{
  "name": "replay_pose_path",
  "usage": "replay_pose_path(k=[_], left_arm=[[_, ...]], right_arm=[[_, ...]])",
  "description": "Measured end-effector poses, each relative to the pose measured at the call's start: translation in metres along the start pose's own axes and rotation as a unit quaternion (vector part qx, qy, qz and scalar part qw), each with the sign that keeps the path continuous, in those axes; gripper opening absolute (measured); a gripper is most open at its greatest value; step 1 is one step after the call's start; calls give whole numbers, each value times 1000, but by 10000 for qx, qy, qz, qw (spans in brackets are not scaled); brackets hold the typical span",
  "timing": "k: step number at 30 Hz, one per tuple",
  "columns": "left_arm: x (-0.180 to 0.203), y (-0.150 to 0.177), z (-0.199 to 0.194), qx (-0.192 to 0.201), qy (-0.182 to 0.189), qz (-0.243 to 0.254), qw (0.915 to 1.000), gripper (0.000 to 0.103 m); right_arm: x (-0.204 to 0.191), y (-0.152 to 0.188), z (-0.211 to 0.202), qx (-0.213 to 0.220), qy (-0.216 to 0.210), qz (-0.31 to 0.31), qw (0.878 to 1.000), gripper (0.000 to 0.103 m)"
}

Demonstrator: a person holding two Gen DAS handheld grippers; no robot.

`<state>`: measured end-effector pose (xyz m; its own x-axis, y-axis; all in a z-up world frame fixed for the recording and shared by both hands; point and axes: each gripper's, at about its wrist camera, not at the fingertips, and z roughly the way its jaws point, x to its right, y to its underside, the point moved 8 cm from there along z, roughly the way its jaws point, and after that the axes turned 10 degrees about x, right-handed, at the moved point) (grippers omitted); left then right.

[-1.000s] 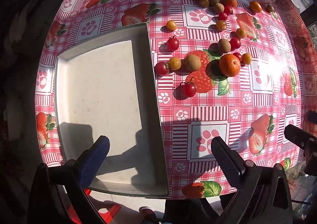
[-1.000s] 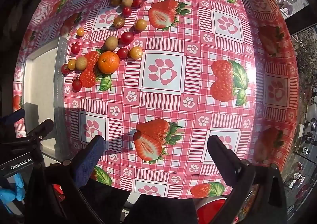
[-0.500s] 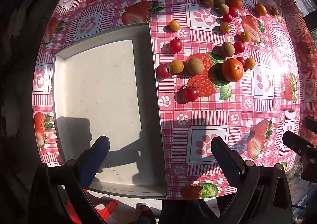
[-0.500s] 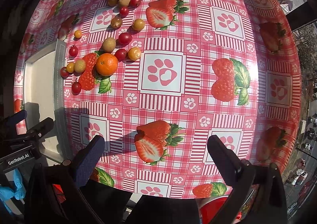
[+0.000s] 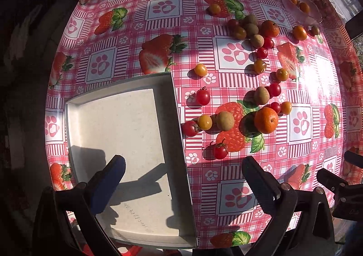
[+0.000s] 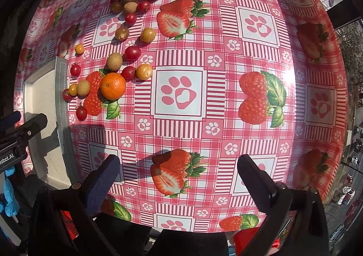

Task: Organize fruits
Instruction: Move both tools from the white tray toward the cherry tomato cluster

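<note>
Nothing sorted yet: tray [image 5: 118, 120] sitting bare, fruits [image 5: 266, 120] lying scattered, left gripper [image 5: 181, 179] and right gripper [image 6: 179, 176] hovering spread, gripping nothing.

On the table sit one tray [image 5: 174, 106], three oranges [image 5: 266, 120], five kiwis [image 5: 225, 120] and one glass bowl [image 5: 314, 18].

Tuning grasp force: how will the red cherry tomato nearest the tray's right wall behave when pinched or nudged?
The cherry tomato looks round and glossy, so it will likely roll if nudged and may slip between pads. It seems thin-skinned; a hard pinch could split it. Probably light.
</note>
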<state>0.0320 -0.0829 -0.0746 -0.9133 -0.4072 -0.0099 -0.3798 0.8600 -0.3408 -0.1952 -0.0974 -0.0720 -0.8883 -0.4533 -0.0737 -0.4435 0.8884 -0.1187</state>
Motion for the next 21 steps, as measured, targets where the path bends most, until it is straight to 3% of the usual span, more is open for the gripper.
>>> replay_pose_path(k=[2,12,21], left_arm=[[0,-15,1,111,-69,60,9999,103],[-4,-57,32,-112,-228,198,9995,103],[6,-76,56,-95,-100,353,9993,103]], right_arm=[[-1,-8,1,36,-17,-12,10000,103],[-1,-43,14,100,-55,-21,9999,103],[1,-71,30,145,-116,70,9998,103]])
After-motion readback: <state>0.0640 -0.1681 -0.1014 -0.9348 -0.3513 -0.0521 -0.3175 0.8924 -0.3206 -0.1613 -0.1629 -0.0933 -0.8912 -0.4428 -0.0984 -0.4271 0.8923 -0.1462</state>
